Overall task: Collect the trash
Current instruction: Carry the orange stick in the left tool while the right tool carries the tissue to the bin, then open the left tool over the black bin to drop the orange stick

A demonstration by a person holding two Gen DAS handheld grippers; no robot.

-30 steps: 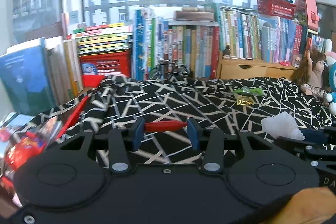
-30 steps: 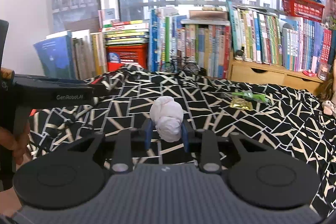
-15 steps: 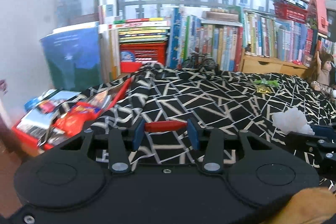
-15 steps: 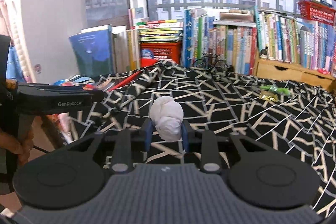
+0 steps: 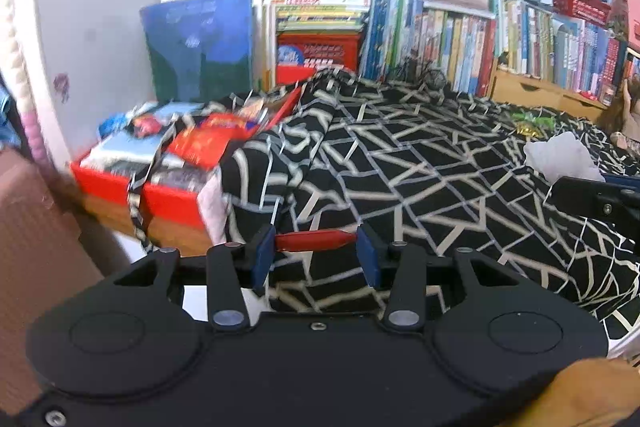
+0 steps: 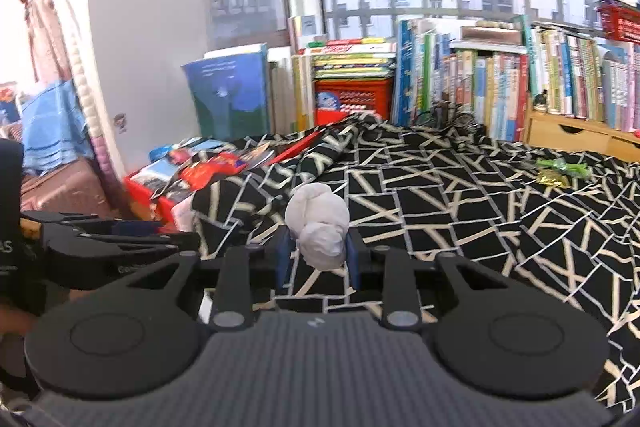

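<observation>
My left gripper (image 5: 316, 251) is shut on a thin red wrapper (image 5: 315, 240) stretched flat between its blue pads, above the left edge of the black-and-white cloth (image 5: 420, 163). In the right wrist view my right gripper (image 6: 317, 259) is shut on a crumpled white tissue (image 6: 318, 230). That tissue (image 5: 560, 157) and the right gripper's finger show at the right of the left wrist view. Green and gold wrappers (image 6: 560, 171) lie on the cloth at the far right, near the wooden drawers. The left gripper's body (image 6: 100, 247) shows at the left of the right wrist view.
A red tray of magazines (image 5: 160, 155) sits at the cloth's left end. Rows of books (image 6: 480, 91) and a red crate (image 6: 352, 99) line the window behind. A brown box (image 5: 36, 251) stands low at the left by the white wall (image 6: 132, 39). A doll (image 5: 628, 107) sits far right.
Both grippers have swung left and drawn back, each keeping its load. The cloth's left edge, the red tray, the wall and the brown box have come into view.
</observation>
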